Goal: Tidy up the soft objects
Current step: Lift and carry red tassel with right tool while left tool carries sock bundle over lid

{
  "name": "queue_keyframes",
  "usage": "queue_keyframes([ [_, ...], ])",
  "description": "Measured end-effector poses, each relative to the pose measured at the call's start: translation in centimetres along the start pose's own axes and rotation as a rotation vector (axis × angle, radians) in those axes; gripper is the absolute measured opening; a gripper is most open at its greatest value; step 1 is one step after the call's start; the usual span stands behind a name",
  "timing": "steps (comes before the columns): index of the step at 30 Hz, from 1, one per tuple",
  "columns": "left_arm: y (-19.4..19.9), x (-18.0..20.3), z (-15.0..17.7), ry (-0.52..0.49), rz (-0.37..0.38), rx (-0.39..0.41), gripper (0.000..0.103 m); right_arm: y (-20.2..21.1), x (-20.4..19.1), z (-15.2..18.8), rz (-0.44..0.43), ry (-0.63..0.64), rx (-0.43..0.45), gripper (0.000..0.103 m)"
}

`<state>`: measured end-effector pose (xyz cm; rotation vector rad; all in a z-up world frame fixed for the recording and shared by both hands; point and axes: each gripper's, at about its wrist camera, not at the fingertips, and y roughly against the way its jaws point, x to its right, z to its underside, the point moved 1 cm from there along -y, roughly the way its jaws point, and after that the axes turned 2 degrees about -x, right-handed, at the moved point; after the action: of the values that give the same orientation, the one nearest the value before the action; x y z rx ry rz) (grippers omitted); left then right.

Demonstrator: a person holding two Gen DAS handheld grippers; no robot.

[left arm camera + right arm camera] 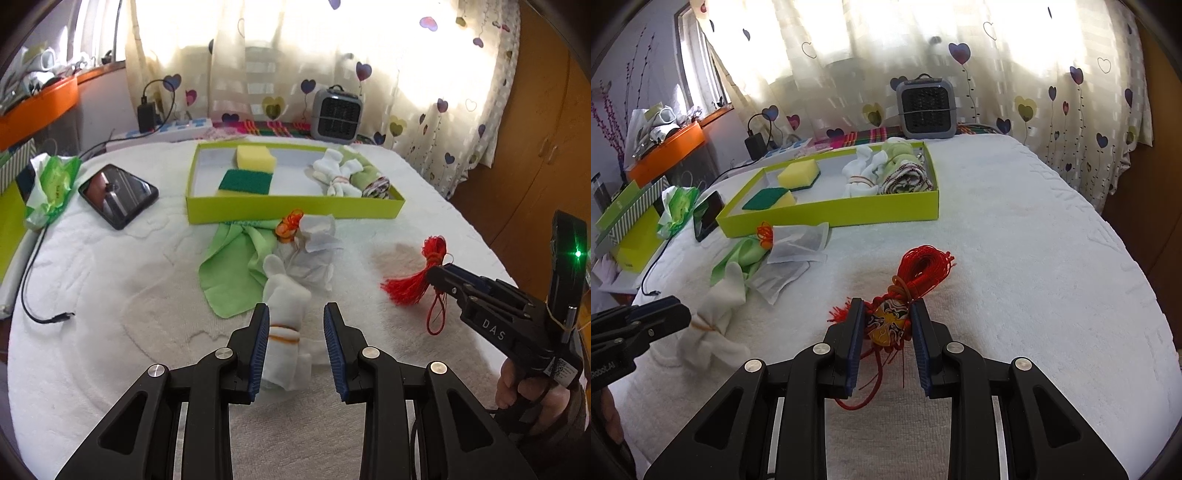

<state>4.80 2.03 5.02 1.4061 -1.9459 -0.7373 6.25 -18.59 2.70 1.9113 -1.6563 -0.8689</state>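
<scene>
Two handheld grippers work over a bed covered with a white fleecy blanket. The left gripper has its jaws around a white sock bundle that lies on the blanket, tied at the middle by an orange rubber band. The left pad touches the cloth, the right pad stands a little apart, so the jaws look open rather than clamped. The bundle appears light, soft and squashy; the banded waist is likely the firmest place to grip.

The right gripper has its jaws closed on a red tassel ornament, pinching a painted mask charm, with a coil of red cord beyond the jaws. The cord is limp and may trail or snag.

Further back sits a shallow lime-green box. Inside, at its left end, are a yellow sponge and a green scouring pad; at its right end, white socks and rolled cloths. Just in front of the box lie a green cloth and some white sachets, still loose on the bed.
</scene>
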Motion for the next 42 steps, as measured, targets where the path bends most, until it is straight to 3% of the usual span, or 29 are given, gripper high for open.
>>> queue_keyframes([
  [3,0.0,0.2,-0.1,-0.007,0.003,0.002,0.029,0.3,-0.1,-0.1,0.000,0.006,0.009,0.026],
  [8,-2.1,0.3,0.5,-0.012,-0.006,-0.067,0.029,0.3,-0.1,-0.1,0.001,0.009,0.006,0.026],
  [11,-2.4,0.4,0.2,-0.020,-0.022,-0.051,0.029,0.3,-0.1,-0.1,0.000,0.011,0.000,0.026],
  [17,-4.0,0.1,0.3,-0.029,-0.094,-0.091,0.030,0.3,-0.1,0.0,-0.003,0.014,0.001,0.026],
  [23,-5.0,-0.2,0.8,-0.028,-0.093,-0.133,0.030,0.0,-0.1,0.1,-0.004,0.010,-0.006,0.026],
  [42,-1.5,0.4,-1.7,-0.040,-0.050,0.001,0.025,0.7,-0.6,-0.8,0.007,0.026,0.024,0.026],
])
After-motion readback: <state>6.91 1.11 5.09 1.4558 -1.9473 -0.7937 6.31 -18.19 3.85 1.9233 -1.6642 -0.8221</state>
